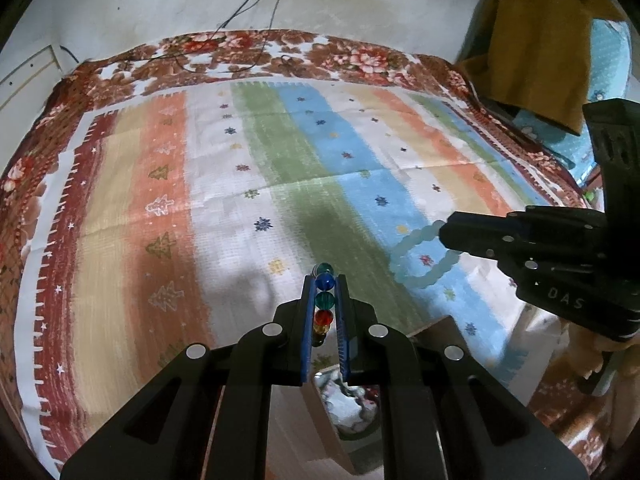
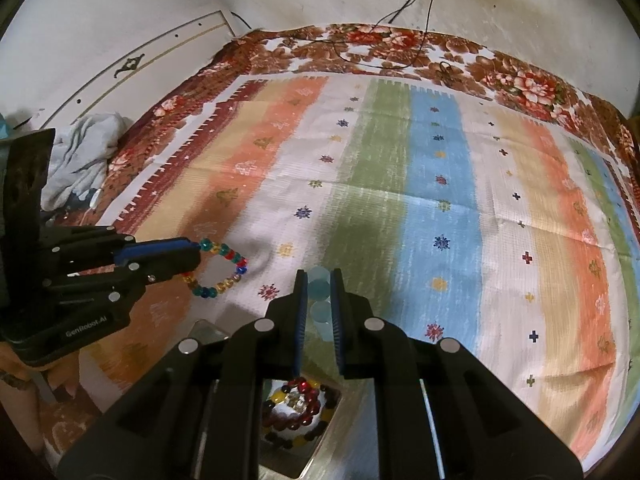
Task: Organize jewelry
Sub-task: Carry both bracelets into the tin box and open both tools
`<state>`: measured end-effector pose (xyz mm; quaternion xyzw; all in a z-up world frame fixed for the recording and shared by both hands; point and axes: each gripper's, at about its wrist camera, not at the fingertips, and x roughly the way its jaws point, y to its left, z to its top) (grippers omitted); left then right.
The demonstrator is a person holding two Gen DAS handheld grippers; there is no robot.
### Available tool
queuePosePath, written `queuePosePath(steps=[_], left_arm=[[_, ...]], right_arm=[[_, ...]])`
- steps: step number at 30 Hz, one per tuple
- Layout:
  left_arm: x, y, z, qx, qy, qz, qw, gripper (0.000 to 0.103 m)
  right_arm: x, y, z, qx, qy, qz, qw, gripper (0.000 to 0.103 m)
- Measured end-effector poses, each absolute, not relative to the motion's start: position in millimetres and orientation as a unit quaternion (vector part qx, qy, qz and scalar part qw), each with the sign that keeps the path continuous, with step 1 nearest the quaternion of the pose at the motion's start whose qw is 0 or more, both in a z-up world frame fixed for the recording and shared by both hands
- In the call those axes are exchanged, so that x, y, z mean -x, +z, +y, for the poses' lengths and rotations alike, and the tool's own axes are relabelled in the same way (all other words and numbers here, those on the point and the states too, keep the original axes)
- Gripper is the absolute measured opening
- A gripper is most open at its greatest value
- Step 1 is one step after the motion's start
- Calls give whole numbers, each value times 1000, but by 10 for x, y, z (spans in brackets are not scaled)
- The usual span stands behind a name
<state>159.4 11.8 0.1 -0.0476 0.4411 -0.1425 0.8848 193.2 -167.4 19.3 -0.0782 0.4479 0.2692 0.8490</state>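
Observation:
My left gripper (image 1: pixel 325 280) is shut on a bracelet of multicoloured glass beads (image 1: pixel 324 300). In the right wrist view its loop (image 2: pixel 220 268) hangs from the left gripper (image 2: pixel 196 252) above the striped cloth. My right gripper (image 2: pixel 319 276) is shut on a pale aqua bead bracelet (image 2: pixel 320 304). That loop (image 1: pixel 420 256) dangles from the right gripper (image 1: pixel 442 236) in the left wrist view. Below both grippers stands an open box (image 2: pixel 320 440) with a shiny lining, holding dark red and yellow bead bracelets (image 2: pixel 298 402).
A striped cloth (image 1: pixel 280 168) covers a bed with a floral brown sheet (image 1: pixel 248 52). Black cables (image 2: pixel 400 52) trail over the far edge from the white wall. A mustard cloth (image 1: pixel 536 40) hangs at the right and a crumpled grey cloth (image 2: pixel 84 148) lies at the left.

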Motion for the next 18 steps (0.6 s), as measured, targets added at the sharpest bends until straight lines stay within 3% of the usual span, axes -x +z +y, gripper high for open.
queuePosePath(steps=[18], left_arm=[[-1210, 127, 24, 52, -166, 416, 892, 9]], right_arm=[[-1493, 369, -1710, 71, 304, 424, 850, 13]])
